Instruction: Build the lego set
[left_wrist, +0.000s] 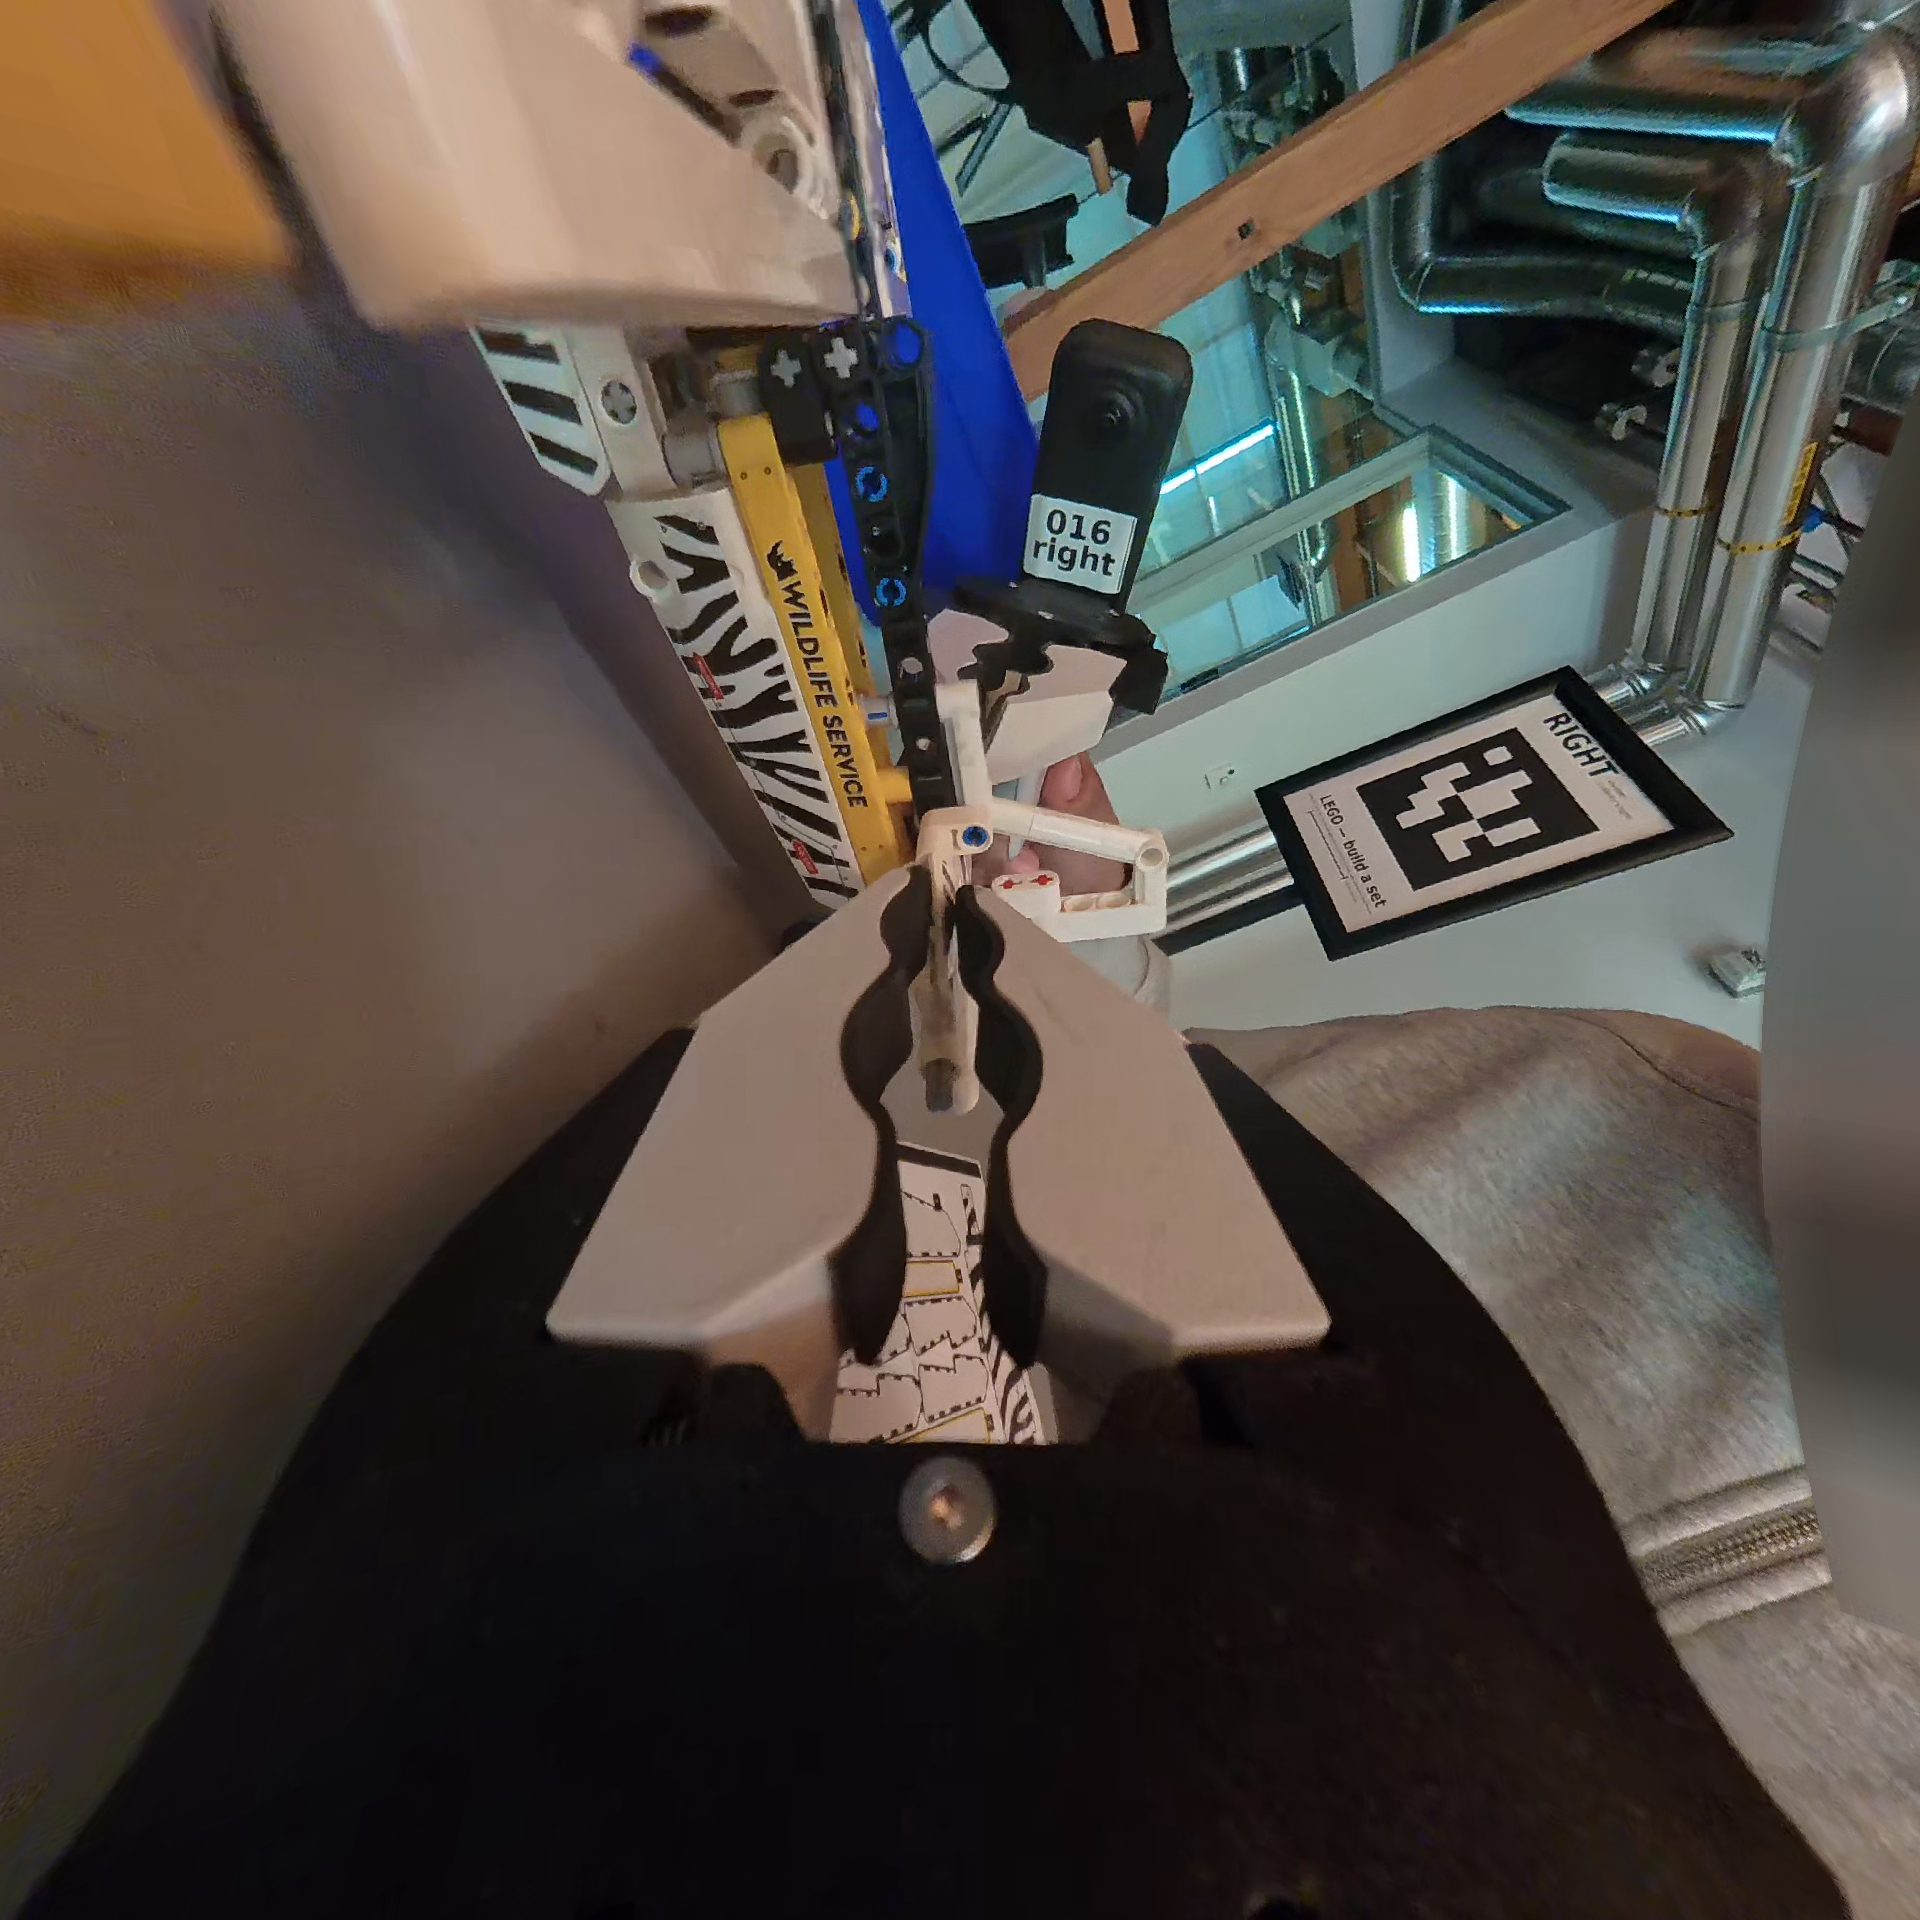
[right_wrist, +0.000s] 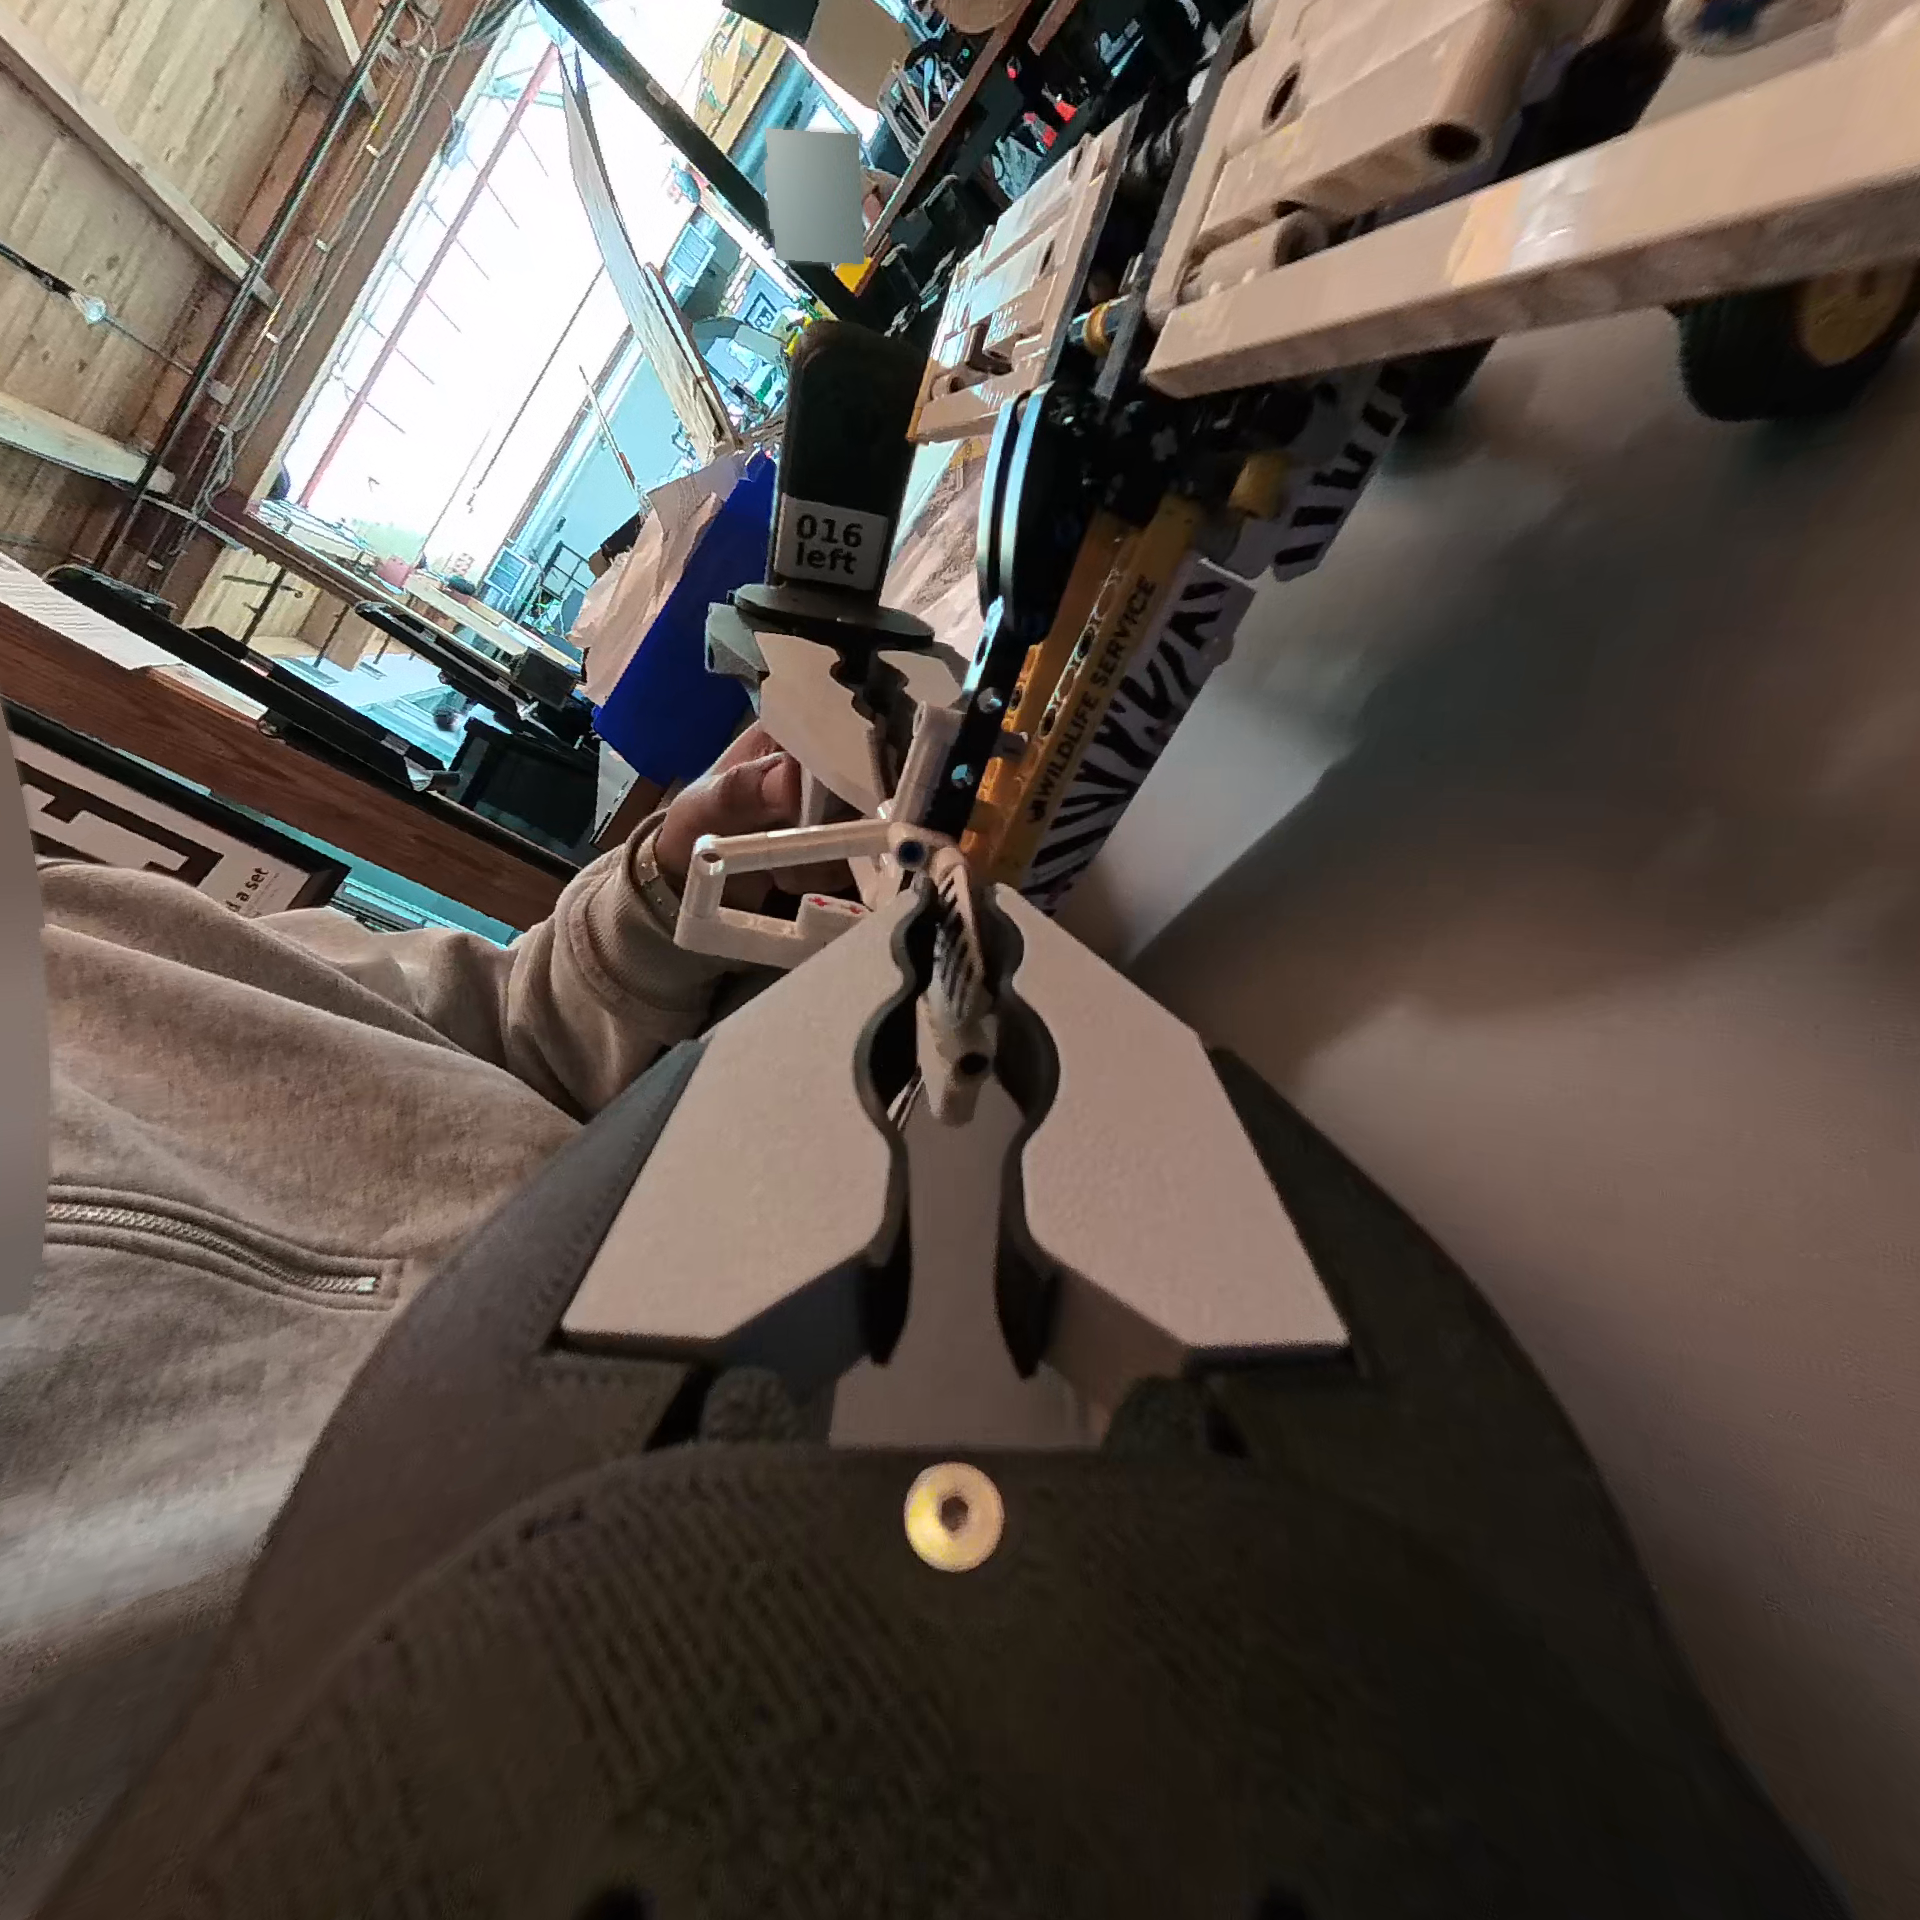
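A Lego vehicle (left_wrist: 774, 665) with zebra-striped white panels, yellow beams and a black beam lies tilted on the grey table; it also shows in the right wrist view (right_wrist: 1101, 717). A small white frame piece (left_wrist: 1081, 862) hangs off the black beam's end, and shows in the right wrist view too (right_wrist: 769, 878). My left gripper (left_wrist: 940, 899) is shut on a white striped part at that joint. My right gripper (right_wrist: 956, 920) is shut on a white striped part of the same assembly. Each gripper shows in the other's view, farther off (left_wrist: 1023, 675) (right_wrist: 862, 675).
A framed marker card (left_wrist: 1486, 821) stands on the table to the right. A sticker sheet (left_wrist: 935, 1309) lies under my left gripper. A yellow-hubbed wheel (right_wrist: 1808, 332) of the vehicle is at the top right. A person's beige sleeve (right_wrist: 260, 1091) is close by. One gripper's finger ends stand about 5 cm off the other's.
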